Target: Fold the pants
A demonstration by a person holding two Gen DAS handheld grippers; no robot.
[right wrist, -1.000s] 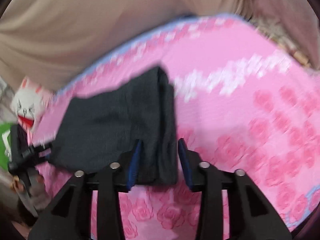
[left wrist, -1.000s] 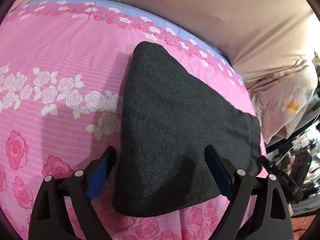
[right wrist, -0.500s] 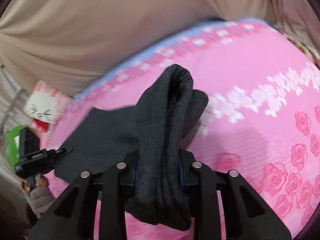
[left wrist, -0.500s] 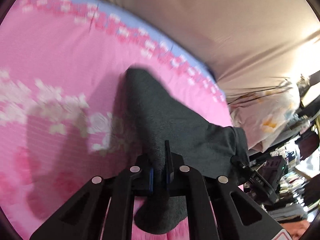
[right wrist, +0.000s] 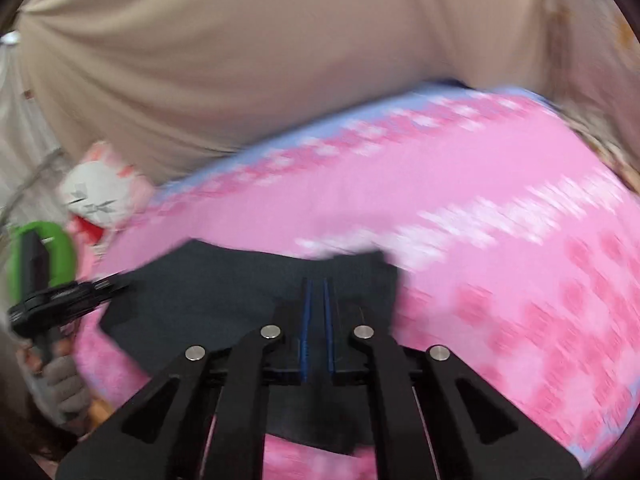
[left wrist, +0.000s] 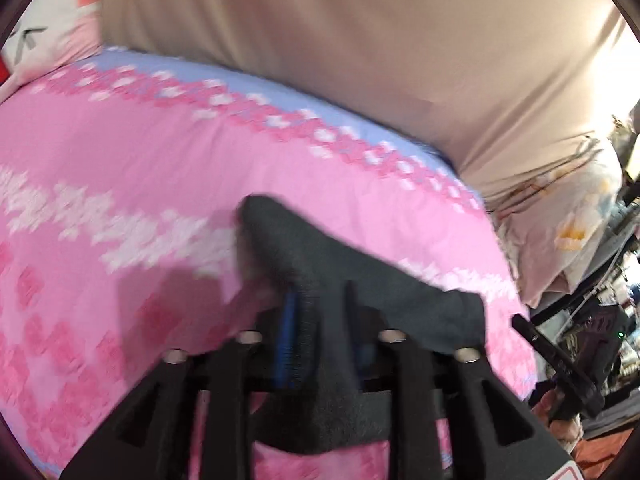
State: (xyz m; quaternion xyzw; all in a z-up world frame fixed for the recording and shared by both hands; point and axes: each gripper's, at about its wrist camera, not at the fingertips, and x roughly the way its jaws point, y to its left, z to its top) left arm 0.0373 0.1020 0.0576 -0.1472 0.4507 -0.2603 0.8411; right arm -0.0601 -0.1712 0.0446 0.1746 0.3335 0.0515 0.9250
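The dark grey folded pants [left wrist: 352,280] lie on the pink rose-print bedsheet [left wrist: 120,184]. My left gripper [left wrist: 318,308] is shut on the near edge of the pants, and cloth bunches up between its jaws and hangs below them. In the right wrist view the pants [right wrist: 208,300] lie flat under my right gripper [right wrist: 317,284]. Its blue pads are almost together with no cloth visible between them. The other gripper [right wrist: 64,296] shows at the left edge of that view. Both views are motion-blurred.
A beige curtain [left wrist: 360,48] hangs behind the bed. A white and pink cat plush [right wrist: 100,196] sits at the bed's far left corner beside a green object [right wrist: 60,248]. A floral pillow [left wrist: 560,216] and clutter lie off the bed's right side.
My right gripper has let go of the pants fold it was lifting, and the cloth now lies flat. My left gripper still pinches its edge and has lifted and swung.
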